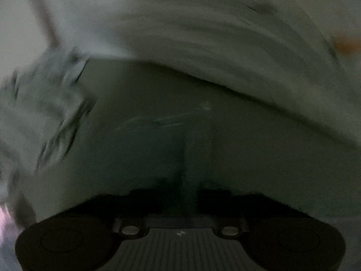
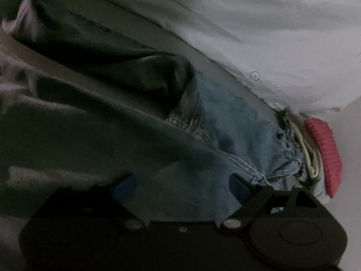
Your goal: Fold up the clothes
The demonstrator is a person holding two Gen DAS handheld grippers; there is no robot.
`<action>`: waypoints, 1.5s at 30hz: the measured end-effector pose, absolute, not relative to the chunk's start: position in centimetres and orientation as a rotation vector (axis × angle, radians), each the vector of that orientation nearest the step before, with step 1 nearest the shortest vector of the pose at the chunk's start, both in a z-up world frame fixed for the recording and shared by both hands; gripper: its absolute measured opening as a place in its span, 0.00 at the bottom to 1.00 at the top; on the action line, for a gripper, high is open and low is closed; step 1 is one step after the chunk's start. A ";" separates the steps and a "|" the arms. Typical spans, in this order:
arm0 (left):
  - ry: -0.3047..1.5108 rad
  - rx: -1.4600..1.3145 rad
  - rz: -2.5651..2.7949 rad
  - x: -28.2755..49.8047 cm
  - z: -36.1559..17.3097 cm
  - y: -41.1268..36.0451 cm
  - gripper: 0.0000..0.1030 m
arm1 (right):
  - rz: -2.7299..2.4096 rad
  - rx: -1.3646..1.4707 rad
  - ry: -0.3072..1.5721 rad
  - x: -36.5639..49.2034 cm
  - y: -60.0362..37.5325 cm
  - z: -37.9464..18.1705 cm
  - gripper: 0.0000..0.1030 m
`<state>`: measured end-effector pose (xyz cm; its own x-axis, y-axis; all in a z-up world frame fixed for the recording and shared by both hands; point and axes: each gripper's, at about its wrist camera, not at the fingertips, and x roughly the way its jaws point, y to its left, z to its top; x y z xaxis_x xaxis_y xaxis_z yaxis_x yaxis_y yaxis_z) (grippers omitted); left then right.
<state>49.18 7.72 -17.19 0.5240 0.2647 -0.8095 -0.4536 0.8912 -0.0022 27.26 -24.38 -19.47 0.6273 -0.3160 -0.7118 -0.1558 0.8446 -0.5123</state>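
Observation:
In the left wrist view a pale grey-green cloth (image 1: 180, 117) fills the frame and drapes right over my left gripper (image 1: 180, 194). Its fingers are close together under the cloth, which seems pinched between them. The view is blurred. In the right wrist view my right gripper (image 2: 180, 185) is open, pressed into a pile of clothes. Blue jeans (image 2: 225, 131) lie between and beyond its fingers. A dark green garment (image 2: 90, 117) lies to the left.
A white sheet with small carrot prints (image 2: 282, 33) spreads across the back right, also in the left wrist view (image 1: 225, 22). Folded cream cloth (image 2: 311, 155) and a pink knit piece (image 2: 325, 149) sit at the right. A lilac cloth (image 2: 20, 22) lies at the far left.

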 end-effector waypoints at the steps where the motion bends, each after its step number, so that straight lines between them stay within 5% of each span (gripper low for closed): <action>1: 0.900 -0.280 0.452 47.8 -16.3 9.0 0.05 | -0.104 -0.573 0.895 27.2 -24.4 -19.4 0.87; 14: 0.898 -0.604 0.602 31.0 -19.0 15.3 0.21 | -0.100 -0.504 0.887 26.6 -24.3 -18.6 0.86; 20: 0.914 -0.452 0.605 32.4 -18.8 15.3 0.62 | 0.047 -0.407 0.773 29.7 -21.5 -15.0 0.80; 23: 0.913 -0.464 0.615 32.8 -18.7 15.9 0.66 | 0.162 -0.337 0.716 33.2 -18.4 -13.3 0.75; 25: 0.911 -0.496 0.623 32.9 -18.9 16.8 0.66 | 0.254 -0.304 0.671 35.9 -15.6 -12.7 0.48; 29: 0.884 -0.489 0.625 33.2 -19.0 17.9 0.56 | 0.475 -0.316 0.598 41.4 -8.2 -12.1 0.33; 31: 0.880 -0.467 0.630 33.1 -19.0 18.3 0.48 | 0.584 -0.331 0.594 44.3 -3.7 -12.5 0.33; 33: 0.885 -0.442 0.634 33.1 -19.0 18.5 0.18 | 0.660 -0.340 0.606 46.4 0.3 -13.4 0.38; 36: 0.903 -0.403 0.618 33.2 -18.9 18.7 0.13 | 0.795 -0.379 0.659 48.6 5.9 -15.6 0.62; 43: 0.891 -0.457 0.641 33.5 -18.9 19.3 0.09 | 0.955 -0.430 0.851 51.5 12.6 -20.1 0.64; 44: 0.892 -0.452 0.635 33.6 -18.7 19.3 0.09 | 0.979 -0.425 0.837 51.4 12.5 -20.1 0.60; 45: 0.895 -0.440 0.627 33.8 -18.4 19.2 0.08 | 1.003 -0.420 0.823 51.4 12.3 -20.0 0.42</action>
<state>33.78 19.22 -18.45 0.4688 0.3167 -0.8246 -0.6671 0.7388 -0.0955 51.38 12.33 -20.01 0.2808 0.5720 -0.7707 -0.8675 0.4948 0.0511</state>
